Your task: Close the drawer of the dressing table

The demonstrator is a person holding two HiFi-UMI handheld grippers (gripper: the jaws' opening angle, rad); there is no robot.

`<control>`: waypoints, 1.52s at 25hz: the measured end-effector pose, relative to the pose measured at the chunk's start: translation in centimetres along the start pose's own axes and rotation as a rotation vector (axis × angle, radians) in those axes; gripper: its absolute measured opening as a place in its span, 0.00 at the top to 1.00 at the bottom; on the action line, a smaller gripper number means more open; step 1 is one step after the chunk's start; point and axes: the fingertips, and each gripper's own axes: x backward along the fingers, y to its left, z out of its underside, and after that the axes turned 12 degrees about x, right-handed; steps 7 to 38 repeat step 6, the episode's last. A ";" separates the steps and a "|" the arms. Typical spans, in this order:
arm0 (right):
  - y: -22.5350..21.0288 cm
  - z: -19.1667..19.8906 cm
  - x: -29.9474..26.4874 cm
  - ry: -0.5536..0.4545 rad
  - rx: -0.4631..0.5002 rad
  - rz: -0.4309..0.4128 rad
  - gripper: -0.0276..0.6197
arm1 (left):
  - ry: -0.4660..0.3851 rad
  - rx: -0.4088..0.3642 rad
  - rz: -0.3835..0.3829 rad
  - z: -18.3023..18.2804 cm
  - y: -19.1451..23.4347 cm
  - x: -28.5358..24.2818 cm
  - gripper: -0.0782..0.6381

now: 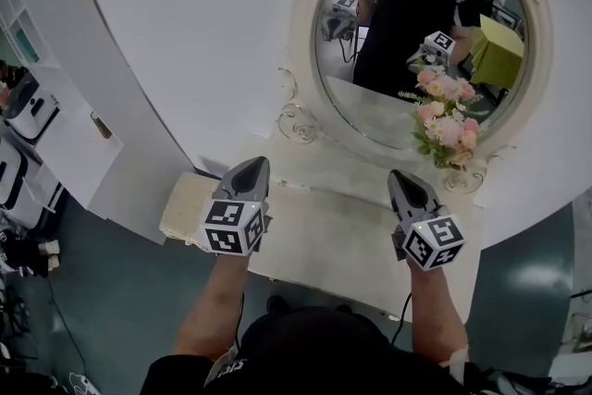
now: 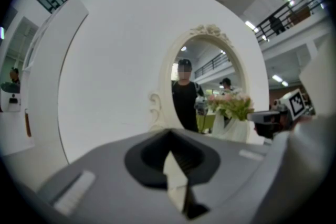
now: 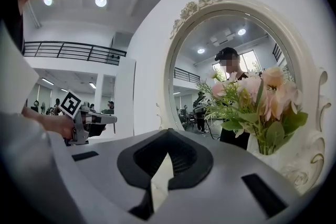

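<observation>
Left tongs (image 1: 252,166), right tongs (image 1: 401,178) side by side, apart, pointing roughly level; both jaws together, nothing gripped.

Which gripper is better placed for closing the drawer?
Left, probably. The left gripper hangs beside what may be the drawer, a cream part jutting at the dressing table's left end; the right gripper is near the flowers.

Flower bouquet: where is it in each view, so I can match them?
Head view: flower bouquet right of centre, at the lower right rim of the oval mirror.
Left gripper view: bouquet small, right of centre, before the mirror.
Right gripper view: bouquet large, at the right.
Shared landmark: the oval mirror.
</observation>
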 end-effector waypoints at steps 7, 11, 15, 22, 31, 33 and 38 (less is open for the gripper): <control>-0.1 0.3 -0.1 -0.005 -0.022 -0.001 0.97 | -0.004 -0.013 -0.007 0.4 0.0 -0.2 0.88; -0.1 0.3 -0.1 -0.005 -0.022 -0.001 0.97 | -0.004 -0.013 -0.007 0.4 0.0 -0.2 0.88; -0.1 0.3 -0.1 -0.005 -0.022 -0.001 0.97 | -0.004 -0.013 -0.007 0.4 0.0 -0.2 0.88; -0.1 0.3 -0.1 -0.005 -0.022 -0.001 0.97 | -0.004 -0.013 -0.007 0.4 0.0 -0.2 0.88; -0.1 0.3 -0.1 -0.005 -0.022 -0.001 0.97 | -0.004 -0.013 -0.007 0.4 0.0 -0.2 0.88; -0.1 0.3 -0.1 -0.005 -0.022 -0.001 0.97 | -0.004 -0.013 -0.007 0.4 0.0 -0.2 0.88; -0.1 0.3 -0.1 -0.005 -0.022 -0.001 0.97 | -0.004 -0.013 -0.007 0.4 0.0 -0.2 0.88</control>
